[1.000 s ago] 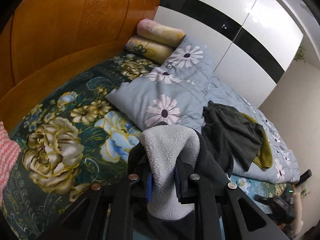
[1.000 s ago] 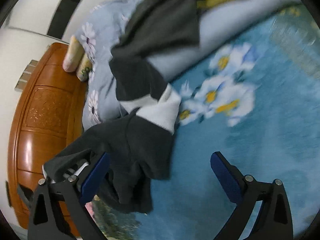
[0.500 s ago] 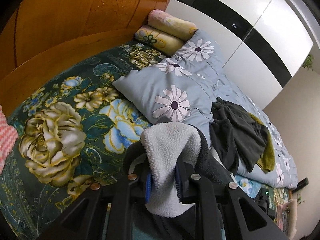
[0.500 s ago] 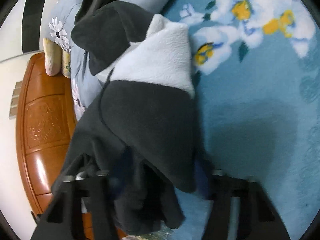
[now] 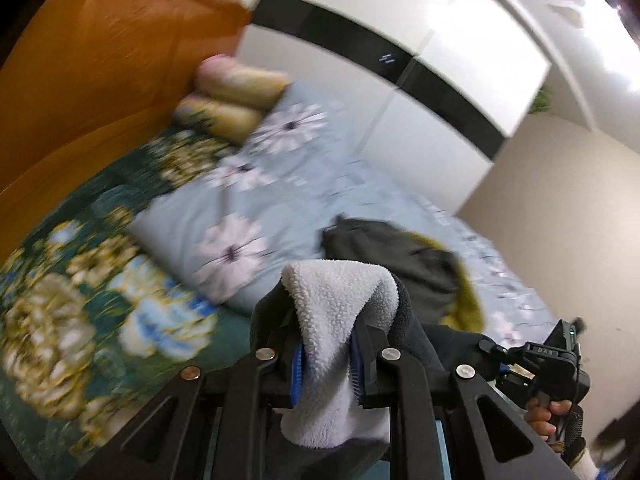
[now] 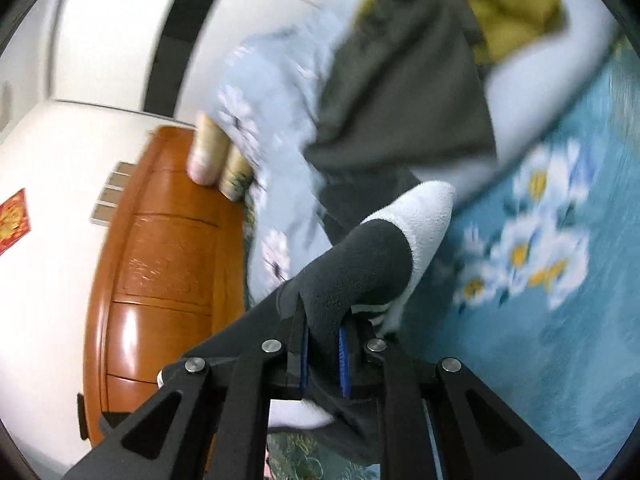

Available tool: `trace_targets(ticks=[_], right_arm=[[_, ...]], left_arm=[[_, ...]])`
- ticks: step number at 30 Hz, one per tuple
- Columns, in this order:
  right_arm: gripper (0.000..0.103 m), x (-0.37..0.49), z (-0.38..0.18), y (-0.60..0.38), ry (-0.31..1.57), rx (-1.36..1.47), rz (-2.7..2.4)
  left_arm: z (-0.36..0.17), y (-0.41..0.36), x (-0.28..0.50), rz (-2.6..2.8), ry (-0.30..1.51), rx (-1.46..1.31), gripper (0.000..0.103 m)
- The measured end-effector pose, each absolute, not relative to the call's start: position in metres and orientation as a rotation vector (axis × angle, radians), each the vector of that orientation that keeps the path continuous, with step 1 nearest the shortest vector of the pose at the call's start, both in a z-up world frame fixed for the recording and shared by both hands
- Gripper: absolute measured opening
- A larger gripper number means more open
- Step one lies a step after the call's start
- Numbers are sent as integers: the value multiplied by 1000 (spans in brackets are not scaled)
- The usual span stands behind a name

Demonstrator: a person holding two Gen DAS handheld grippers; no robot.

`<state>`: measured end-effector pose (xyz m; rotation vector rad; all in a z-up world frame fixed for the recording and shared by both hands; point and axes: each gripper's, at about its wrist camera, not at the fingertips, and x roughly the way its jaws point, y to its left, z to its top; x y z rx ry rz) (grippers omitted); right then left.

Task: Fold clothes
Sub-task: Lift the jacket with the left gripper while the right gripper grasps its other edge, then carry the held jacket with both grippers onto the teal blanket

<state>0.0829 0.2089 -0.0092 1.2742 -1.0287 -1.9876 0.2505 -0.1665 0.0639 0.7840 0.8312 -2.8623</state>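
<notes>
A dark grey fleece garment with white fleece lining (image 5: 338,320) is held up above the bed by both grippers. My left gripper (image 5: 326,368) is shut on a fold of it, lining side out. My right gripper (image 6: 323,350) is shut on another part of the same garment (image 6: 360,264); it also shows at the lower right of the left wrist view (image 5: 556,364), held by a hand. A second dark garment (image 5: 404,256) and an olive-yellow one (image 6: 516,12) lie crumpled on the light blue quilt (image 5: 320,184).
The bed has a teal floral blanket (image 5: 80,312) and a blue floral part (image 6: 560,280). A wooden headboard (image 5: 100,80) stands at the left, with rolled pillows (image 5: 236,92) against it. White wardrobe doors (image 5: 440,40) stand behind the bed.
My right gripper closed on the dark fleece garment and lifted it off the bed. My left gripper kept its hold and swung with the garment; both views are blurred by motion.
</notes>
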Motion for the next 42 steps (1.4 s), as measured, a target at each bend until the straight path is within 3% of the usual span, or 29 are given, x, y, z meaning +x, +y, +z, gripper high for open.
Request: trace_targets(ticks=[7,12,19,23,27,32,38,42], right_arm=[[12,115,104,293,-989,949,-2200],[12,164,166,355,-988,740,-2338],[12,250,181,396,-885,648,-2433],[12,297,193,406,-813,584,-2462],[12,294,189,413,-873,624,-2426],[12,241,126,396,-928,913,-2398],[12,193,-5,379,-1031,1374,-2328],[12,182,-67,387,-1224,1497,-2258]], left_arm=[[126,-132,243,-3062,862,634,20],[139,-115,261,-3119,871,631,20],[140,-115,321,-3139,1083,732,19],[165,-110,353,-3215,1001,755,19],[154,-104,341,-3154,921,898,20],[70,-100,298,-2936,889,1216,20],[-32,-94,265,-2695,811,1455,20],[-49,-102,251,-2669,806,1455,20]])
